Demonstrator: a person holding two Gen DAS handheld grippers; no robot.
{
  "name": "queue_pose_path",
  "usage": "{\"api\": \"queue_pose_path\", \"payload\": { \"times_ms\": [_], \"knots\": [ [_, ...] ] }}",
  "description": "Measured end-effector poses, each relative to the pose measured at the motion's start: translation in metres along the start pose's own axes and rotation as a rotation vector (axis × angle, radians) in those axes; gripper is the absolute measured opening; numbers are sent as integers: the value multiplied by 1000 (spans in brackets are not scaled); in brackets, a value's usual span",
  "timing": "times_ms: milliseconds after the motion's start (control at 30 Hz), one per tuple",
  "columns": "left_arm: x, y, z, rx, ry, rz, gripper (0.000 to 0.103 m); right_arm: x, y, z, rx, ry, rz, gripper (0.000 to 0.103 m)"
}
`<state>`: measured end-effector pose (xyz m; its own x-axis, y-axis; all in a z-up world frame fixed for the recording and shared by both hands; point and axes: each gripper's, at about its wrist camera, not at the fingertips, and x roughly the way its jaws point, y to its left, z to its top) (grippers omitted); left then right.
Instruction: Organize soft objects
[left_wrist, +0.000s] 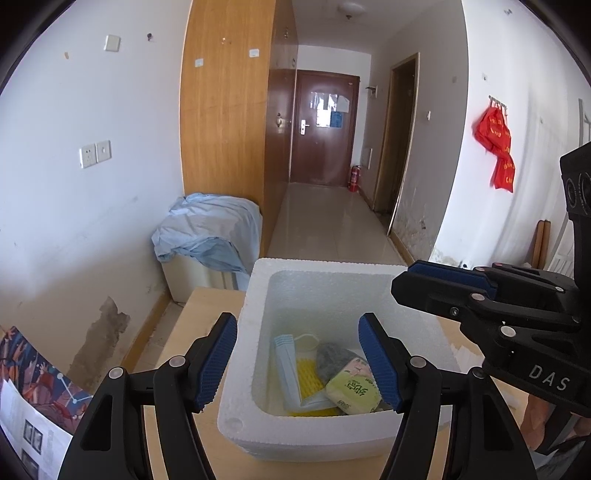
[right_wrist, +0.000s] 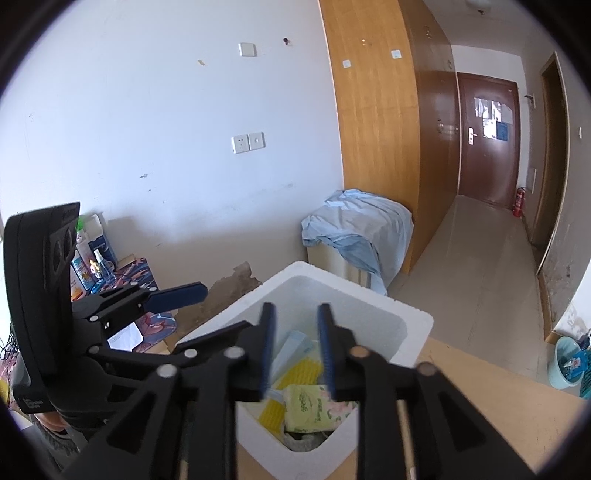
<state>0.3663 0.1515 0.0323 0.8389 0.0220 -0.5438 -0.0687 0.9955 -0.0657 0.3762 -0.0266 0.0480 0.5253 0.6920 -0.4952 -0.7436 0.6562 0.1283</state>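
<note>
A white foam box (left_wrist: 236, 417) stands on a pale wooden table (left_wrist: 173, 332). Inside it lie a yellow-green tissue pack (left_wrist: 351, 391), a blue-white face mask (left_wrist: 286, 369), a yellow ridged pad (left_wrist: 308, 380) and a grey cloth lump (left_wrist: 332, 360). My left gripper (left_wrist: 297, 325) is open, one finger outside the box's left wall and the other over its inside. My right gripper (right_wrist: 295, 310) hangs open above the box with nothing between its fingers. The tissue pack (right_wrist: 306, 408) lies loose below it. From the left wrist view the right gripper (left_wrist: 410, 277) reaches in over the box's right rim.
A light blue cloth (left_wrist: 210, 229) drapes a low white cabinet beside a tall wooden wardrobe (left_wrist: 225, 110). A tiled corridor leads to a brown door (left_wrist: 325, 125). A patterned mat (right_wrist: 147, 280) with bottles (right_wrist: 88, 266) lies left; a blue bin (right_wrist: 569, 365) stands right.
</note>
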Motion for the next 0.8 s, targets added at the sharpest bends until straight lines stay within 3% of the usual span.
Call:
{"api": "queue_pose_path", "payload": {
  "times_ms": [467, 800],
  "knots": [
    [-34, -15, -17, 26, -28, -25, 69, -43, 6, -11, -10, -13, -93, 56],
    [-73, -47, -47, 81, -42, -84, 69, -94, -7, -53, 55, -2, -184, 60]
  ]
}}
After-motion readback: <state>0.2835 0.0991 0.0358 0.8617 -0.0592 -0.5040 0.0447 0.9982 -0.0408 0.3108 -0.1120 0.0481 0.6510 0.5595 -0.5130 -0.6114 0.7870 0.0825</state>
